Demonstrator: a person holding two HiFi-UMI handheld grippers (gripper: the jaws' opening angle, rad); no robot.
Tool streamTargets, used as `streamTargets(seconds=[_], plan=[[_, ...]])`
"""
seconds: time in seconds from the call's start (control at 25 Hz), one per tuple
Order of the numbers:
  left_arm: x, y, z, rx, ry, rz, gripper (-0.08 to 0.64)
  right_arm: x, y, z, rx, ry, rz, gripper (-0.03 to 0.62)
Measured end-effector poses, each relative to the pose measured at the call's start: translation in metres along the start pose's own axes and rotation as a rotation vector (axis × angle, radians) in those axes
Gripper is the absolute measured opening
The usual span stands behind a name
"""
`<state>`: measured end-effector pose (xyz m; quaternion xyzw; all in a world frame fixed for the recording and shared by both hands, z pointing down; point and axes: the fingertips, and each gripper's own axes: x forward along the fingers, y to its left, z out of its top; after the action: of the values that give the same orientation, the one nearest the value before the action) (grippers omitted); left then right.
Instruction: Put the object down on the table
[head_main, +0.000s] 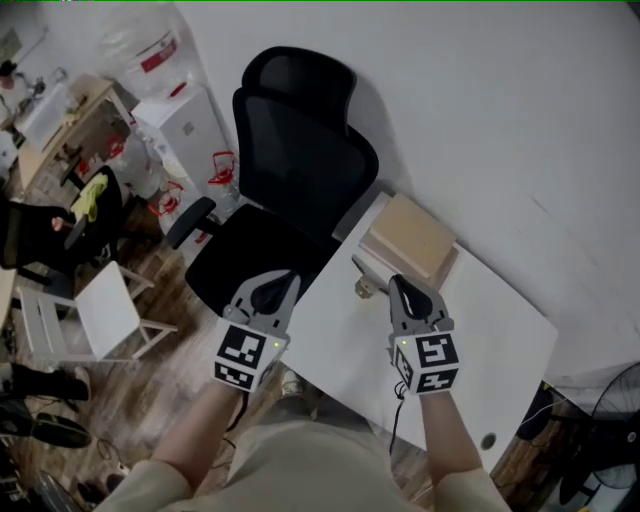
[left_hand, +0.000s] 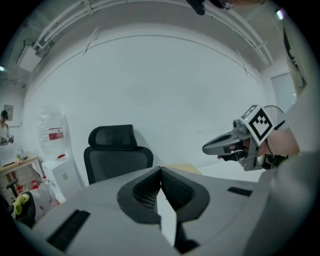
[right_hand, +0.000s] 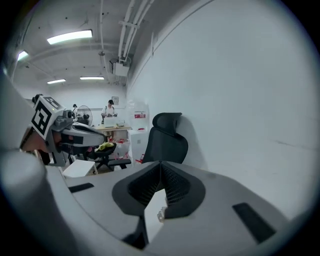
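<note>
A small brass-coloured object (head_main: 364, 289) stands on the white table (head_main: 490, 345), near its left edge and in front of a cardboard box. My right gripper (head_main: 400, 283) hovers just right of it, shut, jaw tips together and nothing between them. In the right gripper view the closed jaws (right_hand: 161, 166) point at the chair, and the small object (right_hand: 160, 215) shows below them on the table. My left gripper (head_main: 277, 280) hangs left of the table over the chair seat, also shut and empty; its tips (left_hand: 161, 171) meet in the left gripper view.
The flat cardboard box (head_main: 408, 238) lies at the table's back corner against the wall. A black office chair (head_main: 300, 150) stands close to the table's left edge. A white folding chair (head_main: 105, 310) and clutter fill the floor at left. A person (right_hand: 110, 107) stands far off.
</note>
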<state>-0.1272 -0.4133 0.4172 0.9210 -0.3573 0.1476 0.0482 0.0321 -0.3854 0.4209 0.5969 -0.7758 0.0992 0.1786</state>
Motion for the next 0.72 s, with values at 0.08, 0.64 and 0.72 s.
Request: streamTargets(seconds=[0.08,0.64,0.72], plan=[[-0.013,-0.004,0.013,0.014,-0.026,-0.001,0.020,-0.018,0.005,0.011,0.027,-0.031,0.005,0.028],[-0.070,-0.025,0.052,0.061,-0.127,-0.004,0.020,-0.096,0.040,0.035,0.102,-0.128,0.037,0.023],[-0.074,-0.028,0.049,0.066,-0.121,-0.004,0.020,-0.099,0.048,0.032,0.105,-0.123,0.057,0.023]])
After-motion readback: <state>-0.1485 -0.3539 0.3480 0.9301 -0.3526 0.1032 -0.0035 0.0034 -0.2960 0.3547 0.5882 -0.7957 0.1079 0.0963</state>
